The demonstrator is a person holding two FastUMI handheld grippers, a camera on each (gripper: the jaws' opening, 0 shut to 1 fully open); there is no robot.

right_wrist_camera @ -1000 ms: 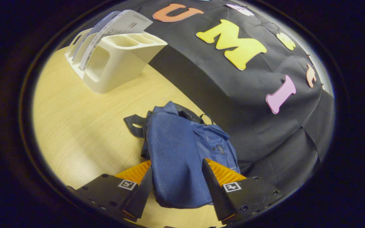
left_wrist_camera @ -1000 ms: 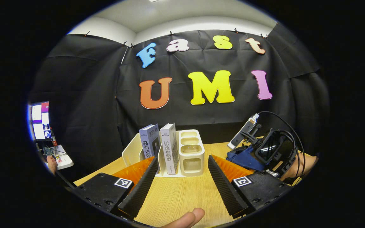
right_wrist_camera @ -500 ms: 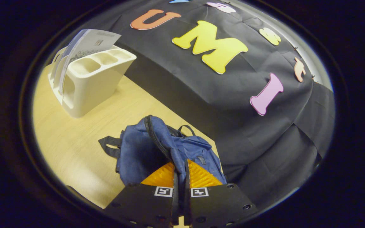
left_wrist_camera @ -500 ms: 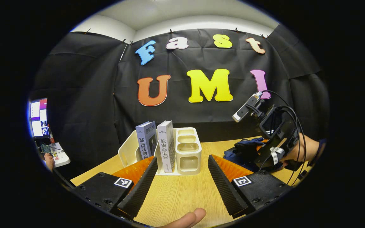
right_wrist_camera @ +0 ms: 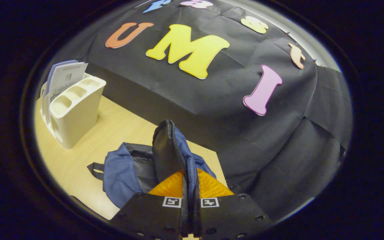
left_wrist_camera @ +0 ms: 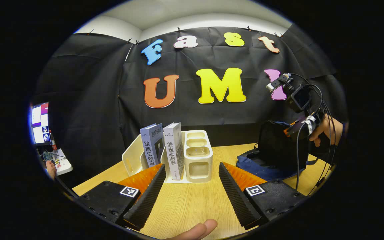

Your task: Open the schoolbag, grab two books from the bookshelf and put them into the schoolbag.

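A blue schoolbag (right_wrist_camera: 118,173) lies on the wooden table (right_wrist_camera: 78,160) with its dark-lined flap (right_wrist_camera: 165,150) lifted upright. My right gripper (right_wrist_camera: 189,180) is shut on the flap's edge. In the left gripper view the same gripper (left_wrist_camera: 292,128) holds the flap above the bag (left_wrist_camera: 262,166), a hand behind it. Two books (left_wrist_camera: 162,150) stand upright in a cream bookshelf (left_wrist_camera: 197,156). My left gripper (left_wrist_camera: 190,186) hovers open over the table, just in front of the shelf.
A monitor (left_wrist_camera: 38,121) and a small white stand (left_wrist_camera: 60,165) sit far left beyond the table. The black cloth wall hangs close behind the shelf and the bag. A fingertip (left_wrist_camera: 197,230) shows at the bottom edge of the left gripper view.
My right gripper closed on the bag's flap and raised it, opening the bag. The left gripper has hardly moved.
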